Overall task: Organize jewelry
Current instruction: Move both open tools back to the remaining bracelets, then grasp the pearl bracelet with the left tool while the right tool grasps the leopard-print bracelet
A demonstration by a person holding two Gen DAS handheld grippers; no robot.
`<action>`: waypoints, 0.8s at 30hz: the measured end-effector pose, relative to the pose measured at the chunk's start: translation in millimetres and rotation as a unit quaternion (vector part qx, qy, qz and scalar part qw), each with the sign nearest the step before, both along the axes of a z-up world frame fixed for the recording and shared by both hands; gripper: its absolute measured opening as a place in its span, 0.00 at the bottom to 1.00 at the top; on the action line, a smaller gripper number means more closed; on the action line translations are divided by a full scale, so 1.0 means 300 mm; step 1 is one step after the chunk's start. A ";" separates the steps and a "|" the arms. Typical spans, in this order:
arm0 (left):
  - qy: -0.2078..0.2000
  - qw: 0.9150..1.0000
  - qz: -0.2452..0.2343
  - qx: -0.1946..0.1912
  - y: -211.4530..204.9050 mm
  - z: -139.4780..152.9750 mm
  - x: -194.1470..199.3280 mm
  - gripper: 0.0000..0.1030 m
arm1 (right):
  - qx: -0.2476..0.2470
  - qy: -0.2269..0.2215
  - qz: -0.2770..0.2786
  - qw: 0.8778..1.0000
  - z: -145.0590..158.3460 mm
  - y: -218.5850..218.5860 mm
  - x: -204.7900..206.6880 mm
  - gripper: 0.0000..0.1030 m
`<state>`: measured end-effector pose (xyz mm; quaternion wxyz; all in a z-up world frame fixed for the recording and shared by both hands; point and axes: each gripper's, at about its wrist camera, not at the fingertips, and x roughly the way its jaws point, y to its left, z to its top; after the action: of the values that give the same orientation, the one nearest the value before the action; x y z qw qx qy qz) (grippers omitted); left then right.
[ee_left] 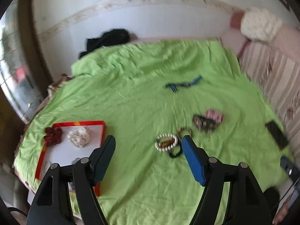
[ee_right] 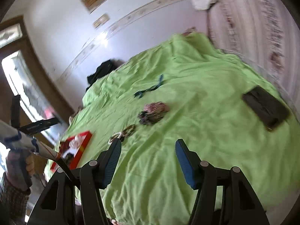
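Observation:
A red-rimmed box (ee_left: 78,124) with a white floor lies on the green bedspread at the left. It holds a dark red beaded piece (ee_left: 53,136) and a white beaded piece (ee_left: 79,136). On the spread lie a pearl bracelet (ee_left: 166,142), a black band (ee_left: 176,152), a brown bead bracelet (ee_left: 184,130), a dark beaded piece (ee_left: 204,124), a pink beaded piece (ee_left: 214,114) and a blue necklace (ee_left: 182,84). My left gripper (ee_left: 149,140) is open and empty, above the spread between box and bracelets. My right gripper (ee_right: 148,145) is open and empty; the box (ee_right: 82,146) shows to its left.
A black phone-like slab (ee_left: 277,136) lies at the right edge of the spread, also in the right wrist view (ee_right: 266,106). Dark clothing (ee_left: 106,41) lies at the far end by the wall. A striped pink blanket (ee_left: 271,75) runs along the right. A window is at the left.

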<state>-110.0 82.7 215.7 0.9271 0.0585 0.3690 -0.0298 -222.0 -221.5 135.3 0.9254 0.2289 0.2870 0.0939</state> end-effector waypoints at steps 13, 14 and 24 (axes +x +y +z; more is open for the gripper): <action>0.141 0.988 -0.010 -0.055 0.062 -0.437 0.399 0.48 | -0.044 0.091 0.089 0.991 -0.158 0.251 0.358 0.52; 0.150 0.987 -0.015 -0.060 0.062 -0.467 0.430 0.48 | -0.047 0.097 0.092 0.990 -0.170 0.266 0.389 0.51; 0.186 0.976 -0.053 -0.104 0.061 -0.642 0.595 0.35 | -0.021 0.151 0.105 0.983 -0.295 0.404 0.737 0.44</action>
<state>68.4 101.1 23.0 0.8404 -0.0256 0.5261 -0.1274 -0.7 -100.2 46.9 0.8610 0.1896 0.4478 0.1488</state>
